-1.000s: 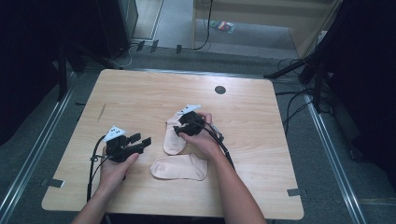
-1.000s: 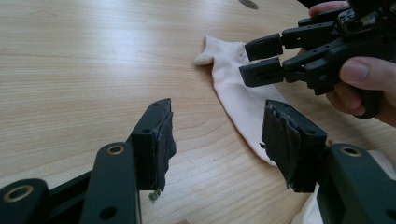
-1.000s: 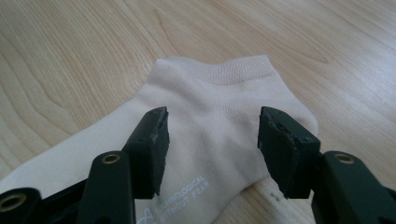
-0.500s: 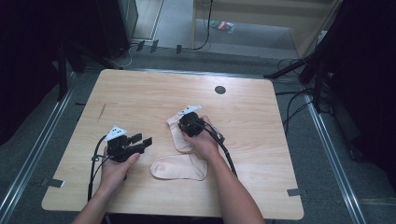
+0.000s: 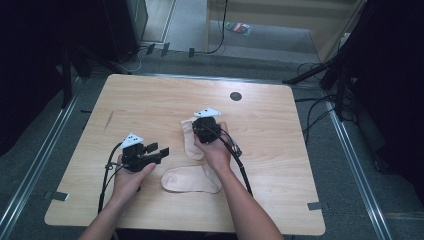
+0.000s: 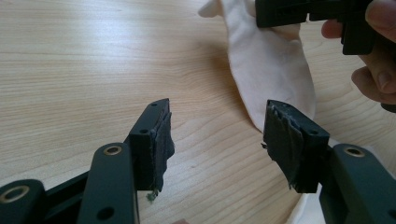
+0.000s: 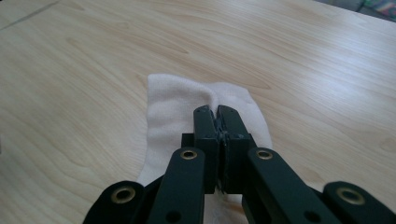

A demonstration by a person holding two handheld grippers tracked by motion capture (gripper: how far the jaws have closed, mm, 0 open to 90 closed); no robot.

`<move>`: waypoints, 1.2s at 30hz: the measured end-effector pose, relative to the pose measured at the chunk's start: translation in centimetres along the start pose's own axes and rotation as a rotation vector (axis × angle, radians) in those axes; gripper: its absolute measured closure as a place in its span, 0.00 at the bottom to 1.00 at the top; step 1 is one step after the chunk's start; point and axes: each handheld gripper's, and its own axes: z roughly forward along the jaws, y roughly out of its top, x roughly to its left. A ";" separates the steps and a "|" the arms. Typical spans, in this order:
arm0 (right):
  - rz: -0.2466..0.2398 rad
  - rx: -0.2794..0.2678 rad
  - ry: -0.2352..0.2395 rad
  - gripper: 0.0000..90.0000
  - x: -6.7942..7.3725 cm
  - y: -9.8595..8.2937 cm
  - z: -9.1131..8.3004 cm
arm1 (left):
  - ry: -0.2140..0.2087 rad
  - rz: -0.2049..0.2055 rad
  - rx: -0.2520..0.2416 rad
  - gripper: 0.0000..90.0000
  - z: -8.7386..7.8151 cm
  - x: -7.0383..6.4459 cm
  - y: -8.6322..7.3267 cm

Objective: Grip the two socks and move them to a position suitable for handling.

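Note:
Two cream socks lie on the wooden table [image 5: 150, 100]. The upper sock [image 5: 191, 144] runs from my right gripper [image 5: 206, 125] toward the person. In the right gripper view the jaws of that gripper [image 7: 216, 112] are shut on a pinched ridge of this sock [image 7: 173, 100]. The lower sock [image 5: 192, 179] lies flat beside the right wrist. My left gripper [image 5: 160, 150] rests left of both socks. Its jaws [image 6: 217, 126] stand open with nothing between them, and beyond them are the upper sock [image 6: 271, 79] and the right gripper [image 6: 303, 11].
A dark round hole [image 5: 235, 96] sits near the table's far edge. A faint dark mark [image 5: 108, 120] is on the left part of the top. Black cables trail from both grippers toward the near edge. Dark stands and cables surround the table.
The right gripper has shifted slightly away from the person with the upper sock's end in it, and the sock now lies narrower and straighter. The left gripper has stayed in place.

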 end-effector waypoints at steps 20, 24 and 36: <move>0.469 -0.146 -0.347 0.99 -2.9 -4.1 -3.9 | -0.020 0.027 0.008 0.46 1.4 -1.8 1.3; 0.493 -0.171 -0.375 0.99 -1.8 -4.2 -3.9 | -0.010 0.029 0.046 0.46 2.0 -1.8 1.2; 0.540 -0.132 -0.219 0.46 -2.9 -5.3 -4.1 | 0.002 0.027 0.065 0.46 2.6 -1.8 1.4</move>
